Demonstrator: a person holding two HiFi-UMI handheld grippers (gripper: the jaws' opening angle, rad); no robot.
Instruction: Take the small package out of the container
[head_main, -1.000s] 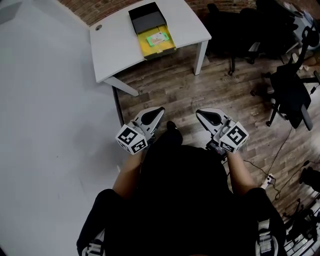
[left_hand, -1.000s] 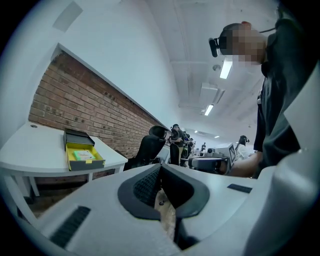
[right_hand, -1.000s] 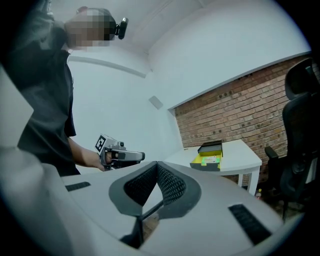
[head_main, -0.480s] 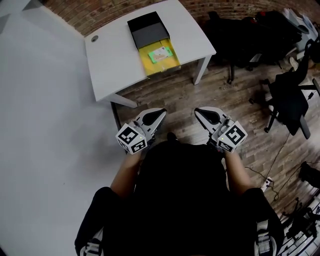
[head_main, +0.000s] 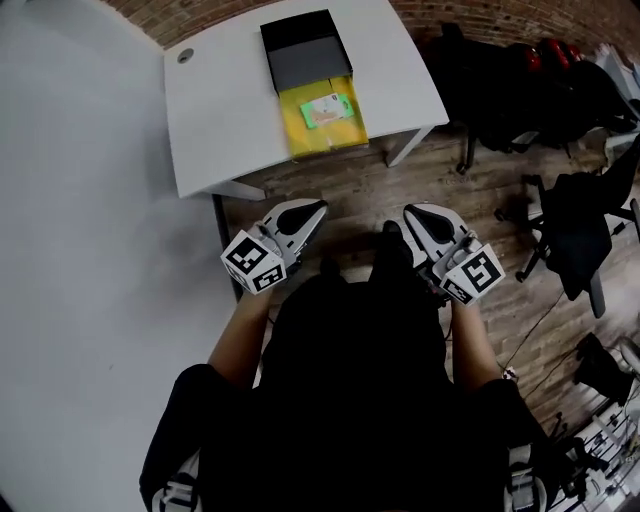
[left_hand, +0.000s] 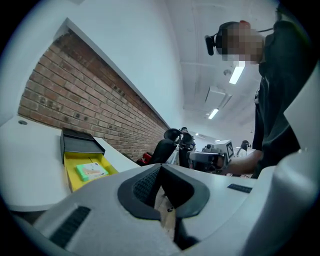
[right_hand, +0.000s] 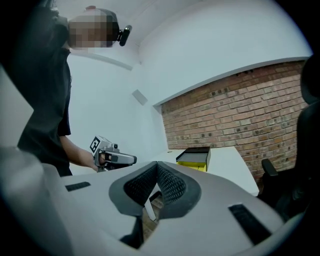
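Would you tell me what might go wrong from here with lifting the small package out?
The yellow container sits at the front edge of the table, so a nudge might push it off. The left hand-held gripper and right hand-held gripper are both shut; reaching in like that could shove the small package instead of gripping it.

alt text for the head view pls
Seen from above, a person in a dark top holds a left hand-held gripper and a right hand-held gripper, both shut and empty, short of a white table. On it a yellow container holds a small green package, with a black box at its far end. Office chairs stand at right.
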